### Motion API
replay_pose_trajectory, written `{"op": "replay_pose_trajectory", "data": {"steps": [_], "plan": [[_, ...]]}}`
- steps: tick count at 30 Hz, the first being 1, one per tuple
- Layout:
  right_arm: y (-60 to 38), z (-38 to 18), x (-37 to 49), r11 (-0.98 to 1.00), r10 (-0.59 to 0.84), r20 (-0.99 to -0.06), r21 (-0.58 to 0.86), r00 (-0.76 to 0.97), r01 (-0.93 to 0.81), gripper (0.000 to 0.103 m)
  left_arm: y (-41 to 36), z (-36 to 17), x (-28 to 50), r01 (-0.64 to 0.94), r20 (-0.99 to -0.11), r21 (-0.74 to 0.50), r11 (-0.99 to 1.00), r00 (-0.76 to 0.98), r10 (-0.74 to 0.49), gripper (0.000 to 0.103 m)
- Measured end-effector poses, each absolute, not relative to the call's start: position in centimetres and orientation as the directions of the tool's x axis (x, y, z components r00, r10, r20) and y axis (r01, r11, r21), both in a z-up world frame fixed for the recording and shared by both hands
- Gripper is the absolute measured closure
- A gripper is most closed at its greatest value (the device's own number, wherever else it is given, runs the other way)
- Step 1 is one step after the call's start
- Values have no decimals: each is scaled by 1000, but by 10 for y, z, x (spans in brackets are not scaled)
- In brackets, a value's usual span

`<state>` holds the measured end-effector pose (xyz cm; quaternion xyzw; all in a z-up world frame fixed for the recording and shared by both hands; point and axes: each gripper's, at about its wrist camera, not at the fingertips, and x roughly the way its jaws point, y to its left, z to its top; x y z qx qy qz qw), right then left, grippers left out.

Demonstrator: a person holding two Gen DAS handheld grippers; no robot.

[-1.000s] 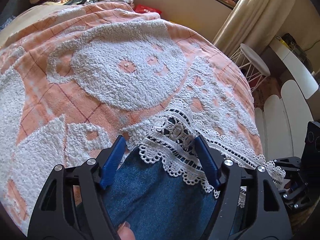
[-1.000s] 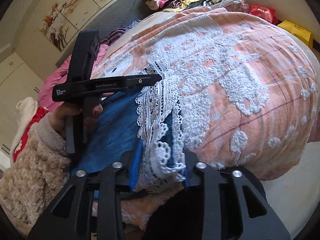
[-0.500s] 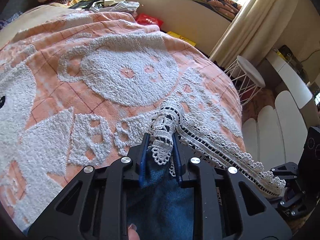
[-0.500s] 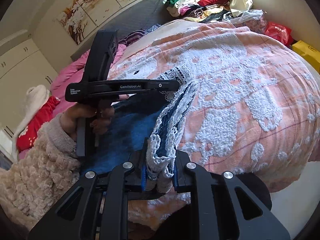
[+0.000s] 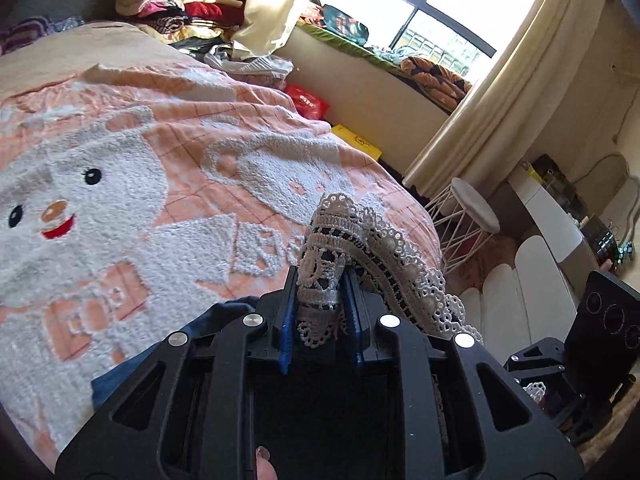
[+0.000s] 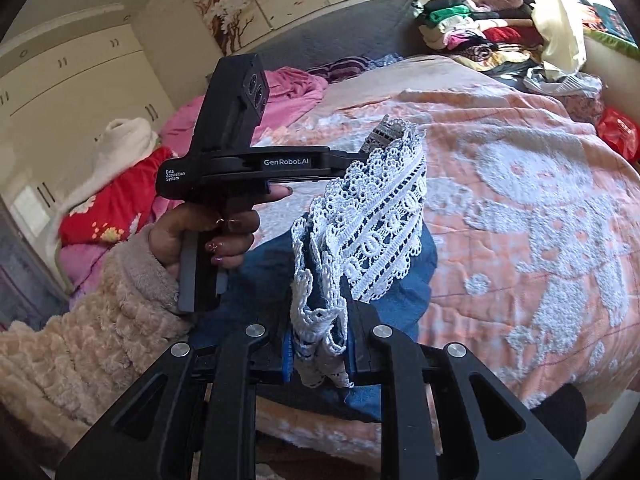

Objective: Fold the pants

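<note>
pants (image 6: 404, 276): blue denim, hem trimmed with a wide band of white openwork lace (image 6: 384, 220); lying at the near edge of the bed, hem end raised off the bedspread (image 6: 540, 208), rest of the cloth trailing down onto it

left gripper (image 5: 320, 304): black frame, blue pads; jaws closed on a bunched fold of the lace hem, which stands up between the fingers and spills to the right toward the bed's right edge; seen from the right wrist view, held in a hand (image 6: 212, 236) with painted nails and a fluffy cream sleeve (image 6: 100, 328), printed "genrobot.ai" on its side

right gripper (image 6: 320, 348): same make; jaws closed on the other end of the lace hem with denim gathered behind it; the lace band stretches between the two grippers, tilted upward toward the left one

bedspread: peach check with raised white terry bear figures, covers the bed from near edge to far edge

pile of folded clothes (image 5: 180, 4): past the far edge of the bed, mixed colours

red bag (image 5: 308, 100): beside the far right corner of the bed, on the floor

white wire stool (image 5: 468, 216): off the right edge of the bed, near the curtain (image 5: 500, 80)

pink and red bedding (image 6: 120, 200): heaped at the left edge of the bed, by the wardrobe
</note>
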<state>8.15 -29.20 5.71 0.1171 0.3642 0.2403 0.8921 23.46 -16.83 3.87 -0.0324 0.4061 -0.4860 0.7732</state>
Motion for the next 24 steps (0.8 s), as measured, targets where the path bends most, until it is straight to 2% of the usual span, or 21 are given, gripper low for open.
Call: {"op": "replay_pose_trajectory", "data": {"steps": [13, 19, 21, 24], "plan": [[-177, 20, 101, 799, 571, -693, 347, 441, -490, 86, -61, 8, 226, 601, -624, -456, 656, 310, -717, 87], [-147, -5, 97, 800, 533, -750, 295, 392, -523, 86, -5, -13, 232, 442, -593, -580, 684, 347, -727, 87], [-136, -12, 93, 802, 505, -772, 254, 387, -541, 86, 11, -21, 236, 372, -570, -651, 662, 337, -750, 77], [-123, -17, 87, 803, 465, -790, 187, 399, -566, 86, 24, -27, 234, 318, -540, -710, 628, 327, -776, 70]]}}
